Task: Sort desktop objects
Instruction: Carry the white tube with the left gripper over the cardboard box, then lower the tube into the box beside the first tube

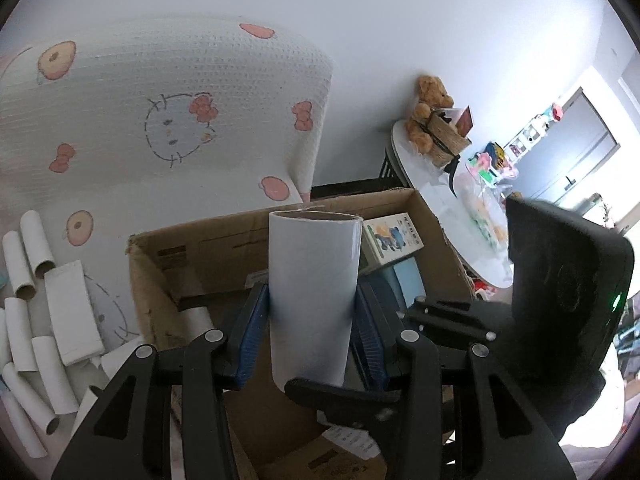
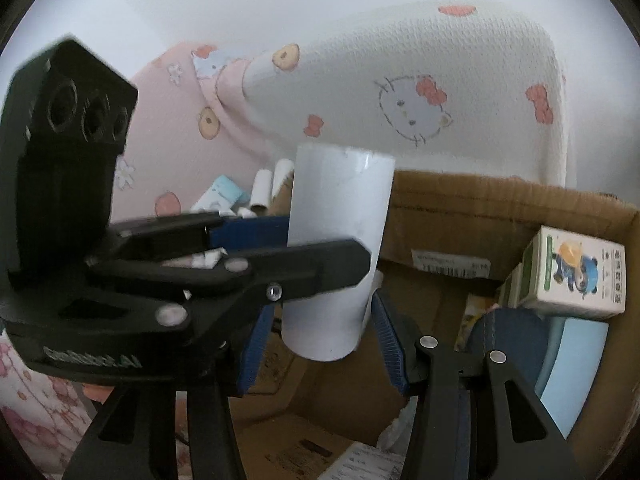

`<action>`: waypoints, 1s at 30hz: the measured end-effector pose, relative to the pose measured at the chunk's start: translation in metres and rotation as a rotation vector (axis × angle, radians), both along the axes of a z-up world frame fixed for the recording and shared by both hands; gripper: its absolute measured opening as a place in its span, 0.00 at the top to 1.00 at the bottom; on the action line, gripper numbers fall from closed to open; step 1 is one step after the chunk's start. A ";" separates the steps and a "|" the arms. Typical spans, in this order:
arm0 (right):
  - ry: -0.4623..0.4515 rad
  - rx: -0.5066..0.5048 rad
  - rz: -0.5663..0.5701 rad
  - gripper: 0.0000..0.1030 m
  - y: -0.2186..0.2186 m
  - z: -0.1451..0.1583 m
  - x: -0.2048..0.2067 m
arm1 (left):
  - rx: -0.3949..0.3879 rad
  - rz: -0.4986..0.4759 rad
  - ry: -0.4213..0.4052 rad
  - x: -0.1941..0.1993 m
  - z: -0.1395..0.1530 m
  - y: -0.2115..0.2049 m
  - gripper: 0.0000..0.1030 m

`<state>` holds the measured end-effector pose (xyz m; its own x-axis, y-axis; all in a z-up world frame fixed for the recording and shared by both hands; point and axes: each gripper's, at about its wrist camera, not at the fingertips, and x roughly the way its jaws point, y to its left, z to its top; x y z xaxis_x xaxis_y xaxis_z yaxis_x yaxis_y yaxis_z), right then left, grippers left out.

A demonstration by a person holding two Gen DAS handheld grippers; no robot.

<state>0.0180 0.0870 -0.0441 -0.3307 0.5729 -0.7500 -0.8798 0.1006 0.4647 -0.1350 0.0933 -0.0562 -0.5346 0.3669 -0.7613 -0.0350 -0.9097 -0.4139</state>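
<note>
- The left gripper [image 1: 311, 320] was clamped on a white cardboard tube [image 1: 314, 292], its blue pads [image 1: 252, 334] pressed against both sides of the tube's lower half.
- The tube stood roughly upright between the pads, held above an open brown cardboard box [image 1: 192, 248].
- Seen from the right wrist, the right gripper [image 2: 322, 338] was spread wide around the bottom end of the same tube [image 2: 340, 216]; its pads [image 2: 258, 344] stood just beside the tube without clearly touching it.
- In that view the left gripper [image 2: 280, 240] crossed in from the left and pinched the tube at mid-height.
- Inside the box [image 2: 500, 200], a small carton printed with a blue cartoon bear [image 2: 580, 276] rested near the right wall, on top of a light blue object [image 2: 576, 364].
- More white tubes [image 1: 24, 344] lay scattered on a cartoon-cat blanket [image 1: 168, 92] to the left of the box.
- A brown teddy bear [image 1: 430, 108] sat on a round white table [image 1: 448, 208] in the background.
</note>
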 end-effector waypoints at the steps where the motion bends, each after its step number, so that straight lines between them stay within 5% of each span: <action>1: -0.003 -0.013 0.000 0.54 -0.001 -0.003 0.000 | 0.002 0.001 0.000 -0.002 0.000 0.001 0.53; 16: 0.047 0.013 0.009 0.60 0.001 -0.013 0.009 | 0.116 0.050 -0.100 -0.008 -0.023 -0.010 0.53; 30: 0.002 -0.045 0.020 0.61 -0.009 -0.022 0.015 | -0.028 -0.055 -0.156 -0.016 -0.033 0.026 0.54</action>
<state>0.0332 0.0784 -0.0663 -0.3428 0.5318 -0.7744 -0.8810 0.1041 0.4615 -0.1509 0.1190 -0.0888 -0.3890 0.3704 -0.8435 -0.0228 -0.9192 -0.3931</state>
